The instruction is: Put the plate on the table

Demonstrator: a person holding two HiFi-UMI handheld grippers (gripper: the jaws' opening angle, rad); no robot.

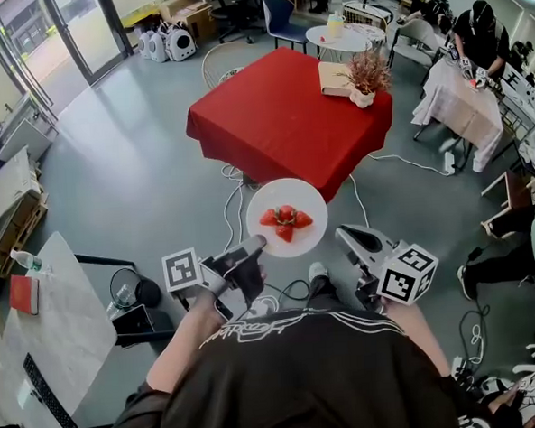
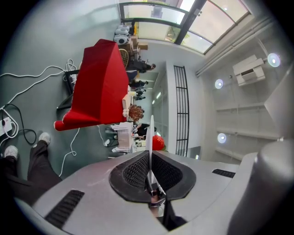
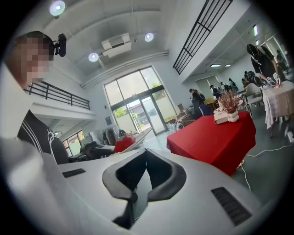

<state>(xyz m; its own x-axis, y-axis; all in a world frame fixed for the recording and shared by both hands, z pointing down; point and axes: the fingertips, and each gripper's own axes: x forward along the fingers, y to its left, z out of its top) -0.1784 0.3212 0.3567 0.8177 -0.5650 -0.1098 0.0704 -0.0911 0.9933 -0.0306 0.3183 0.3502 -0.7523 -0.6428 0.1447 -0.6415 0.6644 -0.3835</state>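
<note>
Head view: a bench [image 1: 280,117] draped in red cloth is seen on a grey floor [image 1: 130,181], with glass doors [image 1: 67,35] at 11 o'clock. The white plate [image 1: 301,197] of strawberries [image 1: 285,222] is held in the air at the bench's 6 o'clock, its rim clenched by the left tongs [image 1: 258,243]. The right tongs [image 1: 340,232] are closed on nothing. Only in the left gripper view is the plate shown edge-on between the pads [image 2: 133,172]. Ceiling lamps [image 3: 58,8] are shown by the gripper views alone.
</note>
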